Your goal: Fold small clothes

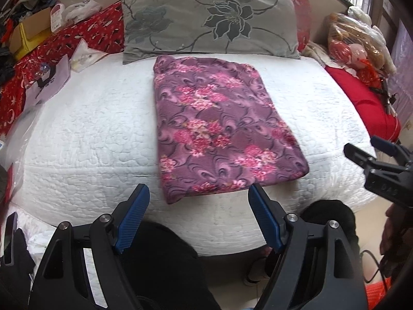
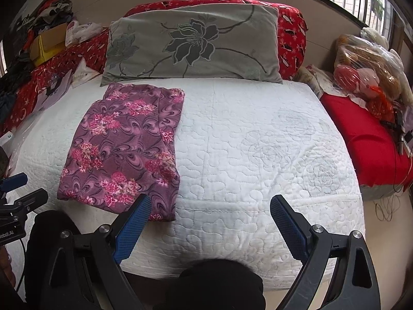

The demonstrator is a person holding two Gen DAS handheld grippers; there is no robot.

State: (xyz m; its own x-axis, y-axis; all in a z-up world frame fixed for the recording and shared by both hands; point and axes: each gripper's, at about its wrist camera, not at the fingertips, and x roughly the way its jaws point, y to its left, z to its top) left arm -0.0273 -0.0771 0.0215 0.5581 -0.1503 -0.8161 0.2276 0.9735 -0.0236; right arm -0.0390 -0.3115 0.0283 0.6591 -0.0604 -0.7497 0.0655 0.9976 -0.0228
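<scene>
Both pairs of fingers are held wide and empty, the left gripper (image 1: 198, 193) just short of the near edge of the folded purple floral garment (image 1: 222, 126), the right gripper (image 2: 210, 205) beside it over bare quilt. If another fold is wanted, the near corners should be pinched together and carried evenly. The garment is laid flat on the white quilted bed (image 2: 258, 155), below a grey flowered pillow (image 2: 191, 44); clutter is piled at both sides.
</scene>
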